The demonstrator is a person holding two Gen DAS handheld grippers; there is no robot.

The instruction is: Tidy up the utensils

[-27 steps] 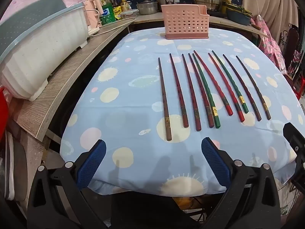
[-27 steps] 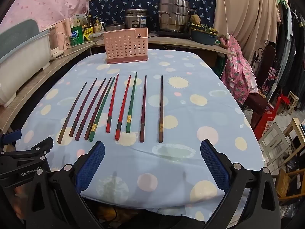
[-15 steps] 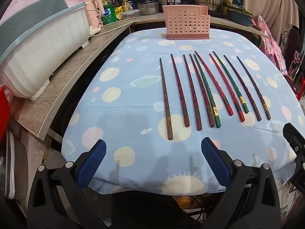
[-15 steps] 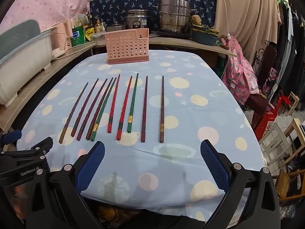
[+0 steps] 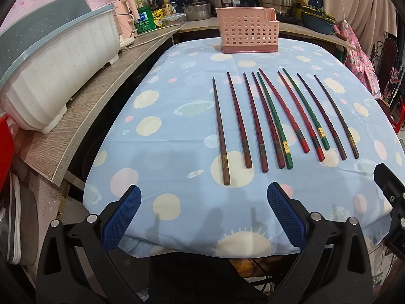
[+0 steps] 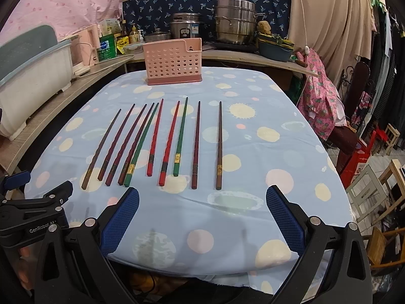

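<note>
Both cameras are showing slightly less of the far counter than a moment ago, the chopsticks and basket sitting a little lower in each view; nothing on the table has shifted. The left gripper [image 5: 203,214] is hovering over the near edge with jaws spread wide and nothing between them, and the right gripper [image 6: 202,215] is doing the same further right. Ten chopsticks [image 5: 276,121] are lying side by side on the blue dotted tablecloth [image 5: 164,152], thin ends pointing far, the middle-left dark one and a green one touching. The pink perforated basket [image 5: 249,34] is standing at the far edge, well apart from them. A wooden counter [image 5: 83,116] is running along the left, carrying a white tub [image 5: 55,86], bottles and steel pots [image 6: 234,21]. Only the right view is showing the beige curtain [image 6: 334,17], the wooden stools [image 6: 379,185] at far right, and the left gripper's body bearing the partly readable words "GenRobot.AI" [image 6: 41,228]. Only the left view is showing a red object [image 5: 5,152] under the tub.
</note>
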